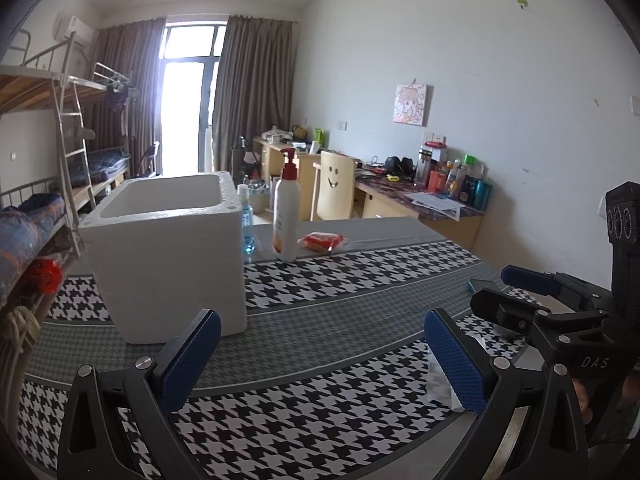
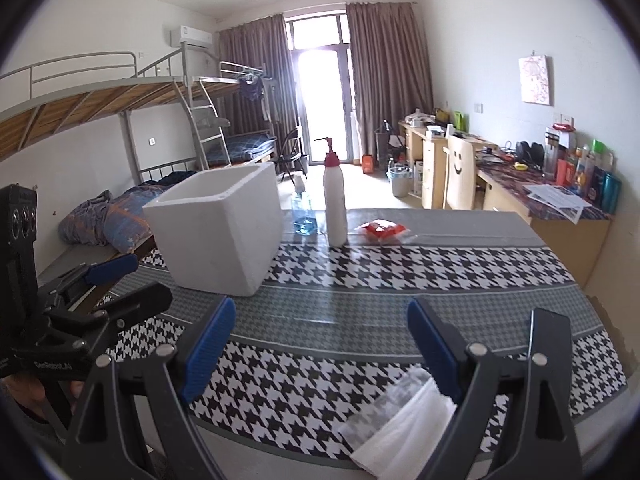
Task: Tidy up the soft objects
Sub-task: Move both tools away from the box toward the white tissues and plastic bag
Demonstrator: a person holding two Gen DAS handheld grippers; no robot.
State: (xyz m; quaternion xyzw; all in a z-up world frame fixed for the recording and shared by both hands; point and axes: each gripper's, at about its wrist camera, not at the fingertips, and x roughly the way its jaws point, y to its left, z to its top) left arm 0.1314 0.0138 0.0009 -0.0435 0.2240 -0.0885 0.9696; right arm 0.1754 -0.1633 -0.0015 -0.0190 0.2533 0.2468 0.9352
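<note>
Now both grippers are hanging low over a table covered in a black-and-white houndstooth cloth, each pointing toward the far end of the room. The left gripper is holding its blue-padded fingers wide apart with nothing between them; only cloth is showing in the gap. The right gripper is likewise standing spread wide, its pads touching nothing.

A white tissue pack in clear wrapping is lying flat on the cloth at about five o'clock in the right wrist view, just beside the inner edge of the right-hand finger and partly hidden behind it; whether the finger is touching it I cannot tell. In the left wrist view the same pack is peeking out at four o'clock behind that gripper's right-hand finger.

A white foam box, open at the top, is sitting on the table at eleven o'clock from the left gripper and at about eleven o'clock from the right one. Just beyond it, at twelve o'clock, a white pump bottle with a red collar is standing upright, with a clear bottle holding blue liquid just beside it, toward the box. A small red packet is lying flat at one o'clock, near the pump bottle but apart from it.

In the left wrist view the right gripper is showing at three o'clock, above the table's edge.
</note>
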